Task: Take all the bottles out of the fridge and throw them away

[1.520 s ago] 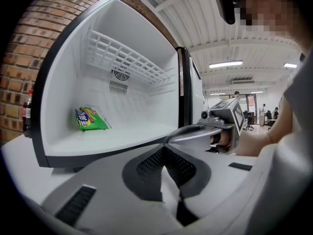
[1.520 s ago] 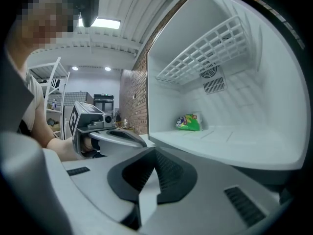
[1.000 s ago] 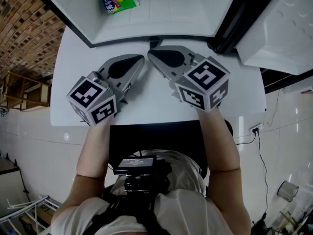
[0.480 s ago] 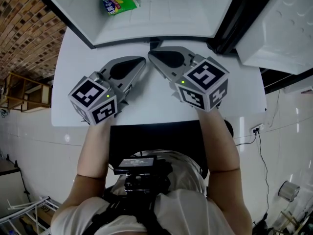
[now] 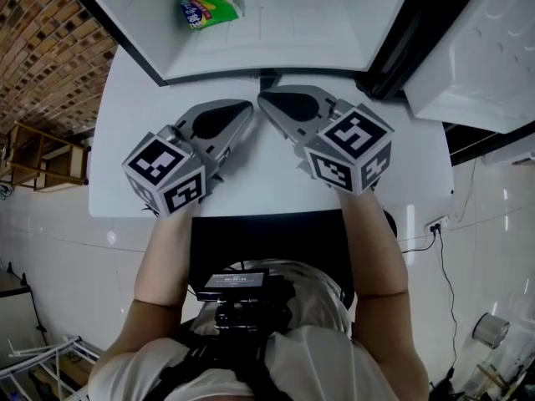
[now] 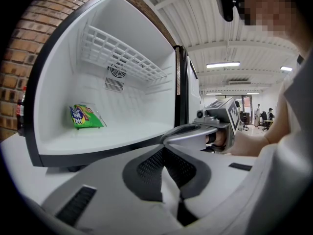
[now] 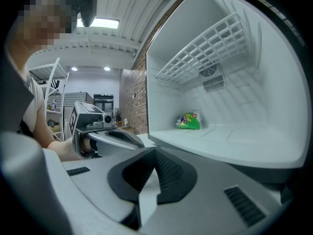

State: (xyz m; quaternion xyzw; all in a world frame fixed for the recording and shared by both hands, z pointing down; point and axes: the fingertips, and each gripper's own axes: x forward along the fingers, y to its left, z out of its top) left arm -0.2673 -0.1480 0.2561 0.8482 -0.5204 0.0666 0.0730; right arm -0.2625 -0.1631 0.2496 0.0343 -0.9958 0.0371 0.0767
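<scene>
**A:** Grippers?

**B:** The left gripper [image 5: 243, 112] and right gripper [image 5: 267, 100] both rest on the white desk [image 5: 251, 186]. Their tips are near each other and aimed at the open fridge [image 5: 292, 32]. Each has its jaws pressed together, with nothing between them.

**A:** Bottles inside?

**B:** None in view. The wire shelf [image 6: 122, 53] up top is bare. The floor holds only a green snack bag [image 5: 209, 5], towards the back left.

**A:** A bottle anywhere else?

**B:** One candidate, in the left gripper view. It looks like a dark bottle with a red cap [image 6: 20, 112], upright at the far left edge. It is outside the fridge's left wall, by the brick wall [image 6: 63, 4]. It is small and partly cut off, and I can't tell what it stands on.

**A:** What does the next move turn on?

**B:** My judgement is that the fridge itself looks emptied of bottles. If that candidate counts, it lies ahead and to the left, beyond the fridge's outer wall, with its long axis vertical. That makes the left gripper the nearer one. It would have to spread its jaws and come at the bottle from the side. No bin shows in any view.
</scene>
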